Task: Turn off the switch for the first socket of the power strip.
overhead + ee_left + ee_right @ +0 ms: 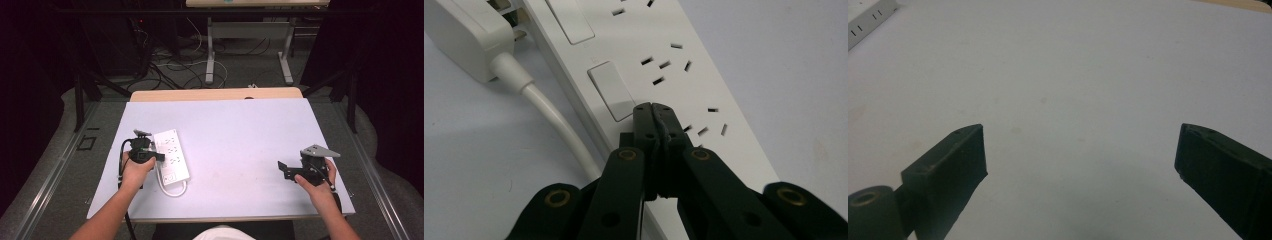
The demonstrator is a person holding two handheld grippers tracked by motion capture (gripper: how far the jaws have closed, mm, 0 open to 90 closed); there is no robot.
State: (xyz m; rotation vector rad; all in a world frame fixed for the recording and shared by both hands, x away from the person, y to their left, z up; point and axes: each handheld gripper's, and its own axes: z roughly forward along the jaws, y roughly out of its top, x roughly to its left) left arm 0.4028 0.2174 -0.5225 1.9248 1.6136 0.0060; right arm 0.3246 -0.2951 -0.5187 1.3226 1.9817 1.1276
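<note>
Left gripper (pixel 655 111), jaws closed, tip at strip (pixel 684 75) switch (pixel 611 90); could slide off. Right gripper (pixel 1080 150) open, well apart.

A lab or recording studio rather than a home: a bench (pixel 260 150) topped with a plain white sheet stands on grey carpet, ringed by black curtains (pixel 380 75) and a dark metal frame (pixel 80 95). Loose cables (pixel 175 67) trail across the floor beyond it, beneath a second height-adjustable desk (pixel 250 35).
</note>
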